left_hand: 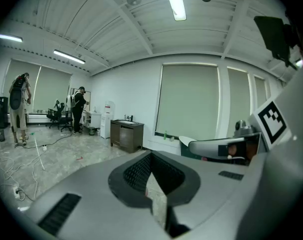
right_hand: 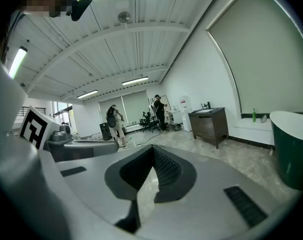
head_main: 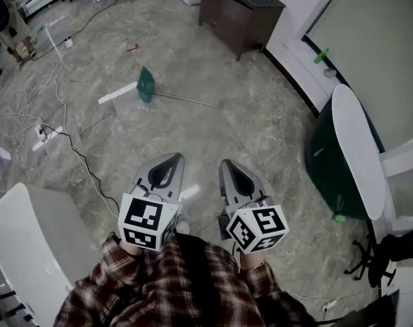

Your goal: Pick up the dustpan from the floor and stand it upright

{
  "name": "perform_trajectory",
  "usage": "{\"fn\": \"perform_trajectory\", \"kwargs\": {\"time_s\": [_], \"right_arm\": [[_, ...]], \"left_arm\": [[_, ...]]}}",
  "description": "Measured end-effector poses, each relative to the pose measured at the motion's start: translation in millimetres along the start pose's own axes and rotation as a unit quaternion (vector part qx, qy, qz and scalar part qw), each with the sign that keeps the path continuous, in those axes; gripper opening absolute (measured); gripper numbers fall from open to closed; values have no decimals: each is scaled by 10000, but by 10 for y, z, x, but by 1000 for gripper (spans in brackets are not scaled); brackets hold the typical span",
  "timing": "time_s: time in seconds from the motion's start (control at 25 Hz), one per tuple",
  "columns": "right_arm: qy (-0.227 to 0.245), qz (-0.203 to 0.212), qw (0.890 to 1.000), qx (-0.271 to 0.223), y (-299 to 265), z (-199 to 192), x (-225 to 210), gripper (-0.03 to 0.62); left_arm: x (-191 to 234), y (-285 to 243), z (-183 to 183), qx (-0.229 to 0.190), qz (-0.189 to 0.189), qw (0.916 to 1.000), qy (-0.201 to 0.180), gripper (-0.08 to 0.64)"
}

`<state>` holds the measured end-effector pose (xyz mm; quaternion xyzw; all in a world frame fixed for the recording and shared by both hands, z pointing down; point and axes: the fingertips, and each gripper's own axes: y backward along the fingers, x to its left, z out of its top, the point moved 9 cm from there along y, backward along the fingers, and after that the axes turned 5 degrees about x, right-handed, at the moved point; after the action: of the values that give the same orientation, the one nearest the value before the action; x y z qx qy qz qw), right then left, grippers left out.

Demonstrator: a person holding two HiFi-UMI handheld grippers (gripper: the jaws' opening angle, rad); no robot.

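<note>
The green dustpan [head_main: 146,84] lies on the grey stone floor far ahead of me, its thin long handle [head_main: 187,100] flat on the floor and pointing right. A white strip [head_main: 117,92] lies against its left side. Both grippers hang side by side close to my body, well short of the dustpan. The left gripper [head_main: 174,158] is shut with nothing in it, its tips meeting [left_hand: 151,154]. The right gripper [head_main: 227,163] is shut too and holds nothing [right_hand: 153,148]. The dustpan does not show in either gripper view.
A dark wooden cabinet [head_main: 241,11] stands at the far wall. A dark green tub [head_main: 332,172] with a white top [head_main: 357,145] is at the right. Cables [head_main: 65,133] trail over the floor on the left; a white box [head_main: 29,240] is near left. Two people [right_hand: 114,120] stand far off.
</note>
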<state>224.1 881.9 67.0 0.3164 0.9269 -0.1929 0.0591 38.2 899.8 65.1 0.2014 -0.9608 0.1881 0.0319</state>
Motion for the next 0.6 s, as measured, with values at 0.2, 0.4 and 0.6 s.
{"fn": "perform_trajectory", "kwargs": {"time_s": [0.2,0.4,0.6], "right_arm": [[-57,-7,10000,66,-41,-40,-47,11],[-54,19,9999,146,-339,8,-53,11],[-181,-17,9997,171,-875,206,-114,11]], "left_arm": [[-5,-34,-58,44,-14,10000,58,2],[272,-200,-14,48,27,9999,131,2],[757,-496,181,47,36,9999,160,2]]}}
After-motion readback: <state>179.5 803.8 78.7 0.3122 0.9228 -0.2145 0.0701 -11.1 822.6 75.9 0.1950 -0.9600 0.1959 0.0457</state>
